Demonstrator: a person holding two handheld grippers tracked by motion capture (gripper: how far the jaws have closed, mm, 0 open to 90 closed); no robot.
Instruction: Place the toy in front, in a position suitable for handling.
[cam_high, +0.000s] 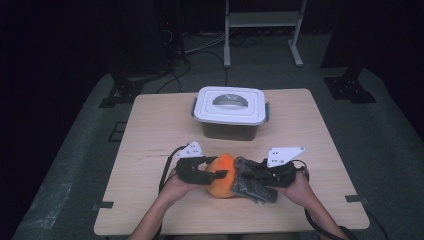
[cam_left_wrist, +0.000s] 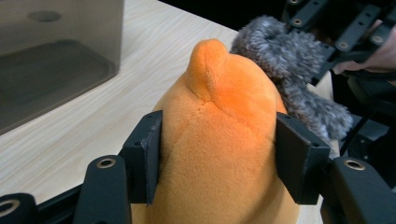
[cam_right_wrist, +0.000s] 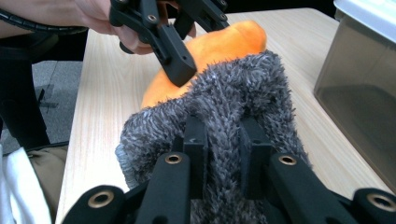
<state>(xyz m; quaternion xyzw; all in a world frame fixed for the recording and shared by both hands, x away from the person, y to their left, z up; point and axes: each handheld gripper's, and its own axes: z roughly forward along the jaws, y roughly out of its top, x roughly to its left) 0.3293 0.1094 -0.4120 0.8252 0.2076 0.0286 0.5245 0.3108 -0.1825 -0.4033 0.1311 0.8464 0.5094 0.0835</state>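
Note:
An orange plush toy (cam_high: 223, 189) lies near the table's front edge, with a grey fuzzy piece (cam_high: 252, 190) against its right side. My left gripper (cam_high: 216, 173) comes in from the left and is shut on the orange toy (cam_left_wrist: 219, 140), its pads (cam_left_wrist: 152, 154) pressing into both flanks. My right gripper (cam_high: 250, 176) comes in from the right, shut on a fold of the grey fuzzy piece (cam_right_wrist: 233, 93), which bulges around its jaws. In the right gripper view the left gripper (cam_right_wrist: 173, 51) sits on the orange toy (cam_right_wrist: 224, 42). Whether the grey piece is joined to the toy I cannot tell.
A grey translucent box with a white lid (cam_high: 230, 112) and a handle stands at the back middle of the wooden table (cam_high: 150, 130). Its wall (cam_left_wrist: 56, 60) shows close by in both gripper views. A metal stand and cables lie on the floor beyond.

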